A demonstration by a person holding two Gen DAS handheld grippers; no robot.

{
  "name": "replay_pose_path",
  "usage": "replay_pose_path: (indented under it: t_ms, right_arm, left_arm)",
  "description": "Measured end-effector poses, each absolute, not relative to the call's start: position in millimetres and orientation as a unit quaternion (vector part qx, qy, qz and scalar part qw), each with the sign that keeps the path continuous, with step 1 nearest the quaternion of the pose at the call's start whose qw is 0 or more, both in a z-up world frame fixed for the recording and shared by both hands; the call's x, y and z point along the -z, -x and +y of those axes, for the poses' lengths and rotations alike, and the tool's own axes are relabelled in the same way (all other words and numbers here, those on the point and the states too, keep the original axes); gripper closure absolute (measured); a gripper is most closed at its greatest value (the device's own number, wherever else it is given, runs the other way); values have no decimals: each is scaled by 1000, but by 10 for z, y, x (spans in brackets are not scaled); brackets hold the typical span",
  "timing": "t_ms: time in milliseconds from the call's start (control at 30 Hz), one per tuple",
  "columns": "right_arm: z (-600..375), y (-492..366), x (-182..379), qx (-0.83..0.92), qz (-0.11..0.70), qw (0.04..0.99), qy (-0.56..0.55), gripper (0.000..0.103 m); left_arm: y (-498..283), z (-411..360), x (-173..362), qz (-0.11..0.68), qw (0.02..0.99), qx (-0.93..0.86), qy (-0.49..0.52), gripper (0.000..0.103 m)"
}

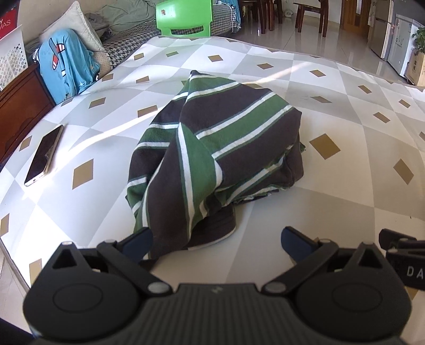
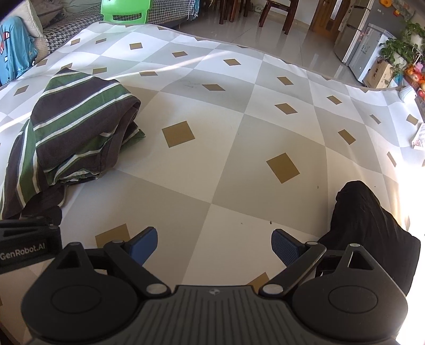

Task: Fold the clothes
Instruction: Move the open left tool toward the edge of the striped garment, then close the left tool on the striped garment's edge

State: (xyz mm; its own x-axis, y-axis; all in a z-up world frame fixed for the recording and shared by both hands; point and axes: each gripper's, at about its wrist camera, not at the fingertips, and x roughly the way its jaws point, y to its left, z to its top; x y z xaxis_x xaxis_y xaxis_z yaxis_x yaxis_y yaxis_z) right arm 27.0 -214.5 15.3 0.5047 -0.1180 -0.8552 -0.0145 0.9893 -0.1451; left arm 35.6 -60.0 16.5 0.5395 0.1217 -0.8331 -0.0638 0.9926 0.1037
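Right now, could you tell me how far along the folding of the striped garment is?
Done: the striped garment lies doubled into a loose bundle on the patterned mat, so some folds look made. In hand: nothing; the left tool stands open with the garment's near edge between its fingers, and the right tool is open over bare mat. Left: the near flap trails out unevenly and needs tidying.

- My right gripper (image 2: 213,245): blue-padded black jaws spread wide, nothing between them, hovering over the grey-and-white diamond-patterned mat with tan squares (image 2: 239,127).
- Crumpled dark brown, green and white striped cloth garment (image 2: 77,127) lies on the mat at left, well apart from my jaws.
- Black fabric-covered leg of a person (image 2: 372,228) at lower right.
- Other black gripper (image 2: 29,238) at left edge.
- Bright green plastic chair (image 2: 124,12) beyond the mat's far edge.
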Motion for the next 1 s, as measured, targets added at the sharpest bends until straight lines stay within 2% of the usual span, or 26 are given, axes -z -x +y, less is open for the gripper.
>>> replay_pose_path:
  t_ms: [200,467,1000]
  right_arm:
    - [-2177,-308,-142,36,500,863,60,10]
    - [-2179,-378,-121,38,501,863,56,10]
    - [-2164,-423,-52,35,515,855,50,10]
  left_arm:
    - [-607,-553,-305,480,876,-35,-30,0]
    - [-1044,-509,-384,460,883,-38,-85,0]
    - [-1312,-464,106,493,863,-48,-97,0]
